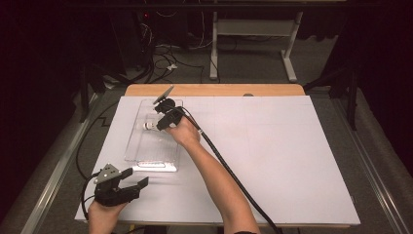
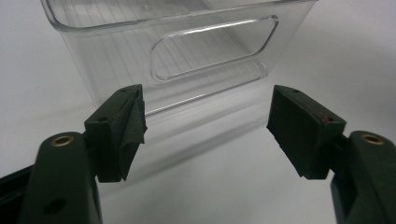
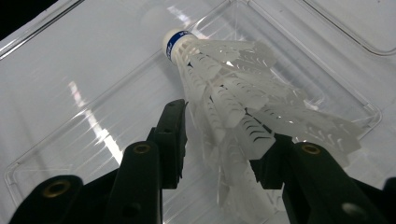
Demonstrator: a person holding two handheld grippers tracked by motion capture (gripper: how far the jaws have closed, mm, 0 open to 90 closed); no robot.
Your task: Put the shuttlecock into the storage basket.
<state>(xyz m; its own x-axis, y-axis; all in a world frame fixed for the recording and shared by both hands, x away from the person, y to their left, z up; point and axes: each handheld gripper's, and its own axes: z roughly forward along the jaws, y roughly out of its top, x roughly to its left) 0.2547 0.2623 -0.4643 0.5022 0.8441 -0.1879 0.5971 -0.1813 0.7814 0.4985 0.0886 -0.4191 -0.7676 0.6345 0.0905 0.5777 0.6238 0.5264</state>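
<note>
A white feather shuttlecock (image 3: 224, 70) with a blue-banded cork lies inside a clear plastic bin (image 3: 56, 140), cork pointing away from me. My right gripper (image 3: 226, 133) reaches into the bin with its jaws on either side of the feathers. There is a gap between the left jaw and the skirt, so it is open. From above, the right gripper (image 1: 158, 124) is over the far half of the bin (image 1: 131, 146), with the shuttlecock (image 1: 147, 126) at its tip. My left gripper (image 1: 136, 176) rests open on the table near the bin's near end. Its jaws (image 2: 205, 121) stand wide with nothing between them.
The bin's near wall (image 2: 93, 42), with a cut-out handle, stands just ahead of the left gripper. A white sheet (image 1: 272, 156) covers the table; its wooden far edge (image 1: 214, 89) shows beyond. The right gripper's black cable (image 1: 229, 170) trails along the forearm. Table legs and cables lie on the floor behind.
</note>
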